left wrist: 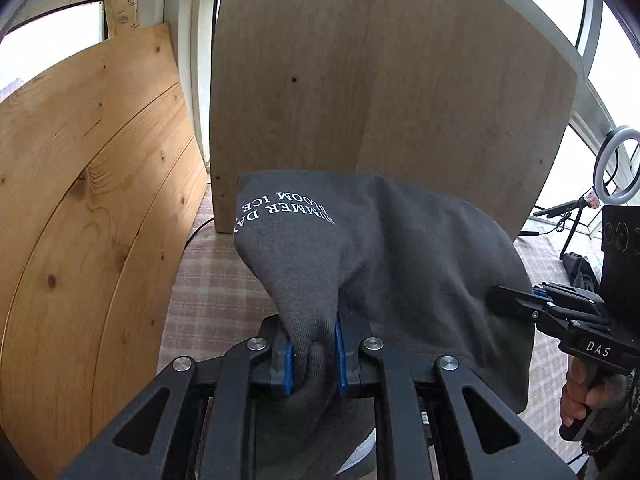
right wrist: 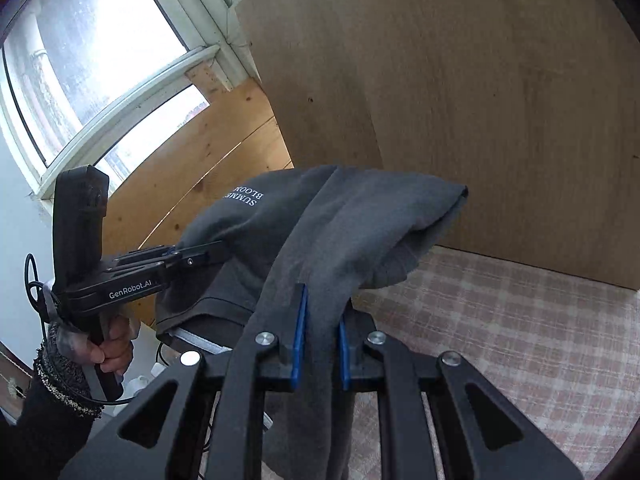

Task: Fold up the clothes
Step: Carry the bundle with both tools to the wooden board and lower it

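Note:
A dark grey garment [left wrist: 392, 248] with white printed lettering hangs in the air above the checked tablecloth [left wrist: 216, 292]. My left gripper [left wrist: 312, 354] is shut on a bunched fold of it between its blue pads. My right gripper [right wrist: 322, 338] is shut on another fold of the same garment [right wrist: 344, 224]. In the left wrist view the right gripper [left wrist: 516, 298] holds the cloth at its right edge. In the right wrist view the left gripper [right wrist: 200, 254] holds it at the left. The cloth drapes between both grippers, and its lower part is hidden behind the gripper bodies.
A large brown board [left wrist: 392, 80] stands upright behind the table. Pine planks [left wrist: 88, 200] lean at the left, in front of windows [right wrist: 100, 60]. A ring light [left wrist: 618, 164] on a stand is at the far right. The checked tablecloth [right wrist: 500, 340] extends to the right.

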`<state>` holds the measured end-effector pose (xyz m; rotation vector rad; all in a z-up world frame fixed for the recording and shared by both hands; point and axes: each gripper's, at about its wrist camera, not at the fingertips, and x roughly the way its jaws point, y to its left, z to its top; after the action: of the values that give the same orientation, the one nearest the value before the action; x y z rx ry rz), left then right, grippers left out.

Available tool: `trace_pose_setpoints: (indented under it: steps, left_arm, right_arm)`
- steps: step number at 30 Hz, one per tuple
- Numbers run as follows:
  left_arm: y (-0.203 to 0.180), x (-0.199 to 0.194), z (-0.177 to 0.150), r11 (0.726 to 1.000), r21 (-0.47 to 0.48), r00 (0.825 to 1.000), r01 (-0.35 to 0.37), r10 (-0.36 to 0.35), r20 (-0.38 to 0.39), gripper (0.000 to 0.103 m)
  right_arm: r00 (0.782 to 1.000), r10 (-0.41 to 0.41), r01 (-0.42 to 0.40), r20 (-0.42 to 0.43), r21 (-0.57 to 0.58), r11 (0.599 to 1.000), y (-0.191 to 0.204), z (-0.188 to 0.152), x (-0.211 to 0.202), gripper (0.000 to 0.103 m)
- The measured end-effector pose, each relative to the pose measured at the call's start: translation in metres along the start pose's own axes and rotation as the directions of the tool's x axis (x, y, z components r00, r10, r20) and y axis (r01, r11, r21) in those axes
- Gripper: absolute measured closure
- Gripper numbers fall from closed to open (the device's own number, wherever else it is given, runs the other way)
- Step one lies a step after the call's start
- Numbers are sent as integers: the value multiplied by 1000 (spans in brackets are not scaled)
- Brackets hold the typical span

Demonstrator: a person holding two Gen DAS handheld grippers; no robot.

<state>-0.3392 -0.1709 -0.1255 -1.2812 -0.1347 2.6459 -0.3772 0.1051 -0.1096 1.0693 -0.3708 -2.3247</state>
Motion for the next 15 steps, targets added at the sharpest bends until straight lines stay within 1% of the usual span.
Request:
trace_pose_setpoints:
  steps: [2, 6, 8, 9, 10, 11, 12, 13, 15]
  left_arm:
    - [17, 20, -4, 1000, -9, 1000, -15, 14, -26, 89]
    - [43, 61, -21, 999, -23, 994, -36, 34, -102, 89]
    - [51, 83, -32, 998, -11, 986, -70, 67, -154, 89]
    - [54, 95, -39, 995, 11, 977, -102, 102, -188, 88]
    - [57, 104, -44, 991, 29, 967, -130, 133, -215, 78]
    - [60, 107, -46, 988, 34, 963, -150, 154, -220, 72]
    - [62, 108, -47, 986, 37, 960, -165, 169, -223, 69]
    - [62, 102, -45, 985, 31, 961, -170, 173, -217, 70]
    - [62, 81, -39, 976, 34, 960, -214, 217, -177, 71]
  right_arm:
    - [1000, 17, -16, -19, 13, 1000, 0, 8, 30, 90]
    - [996, 29, -27, -82, 34, 999, -13, -1, 71, 90]
    - [993, 35, -29, -109, 59, 998, -22, -10, 87, 90]
    - [992, 33, -24, -123, 70, 997, -26, -15, 95, 90]
    - [989, 9, 1, -145, 72, 997, -31, -21, 103, 90]
    - [984, -34, 45, -176, 60, 997, -35, -27, 111, 90]
    - [977, -55, 67, -204, 53, 996, -40, -32, 116, 90]
    - [976, -43, 58, -214, 64, 996, -44, -33, 115, 88]
    - [972, -32, 53, -233, 82, 995, -50, -33, 105, 87]
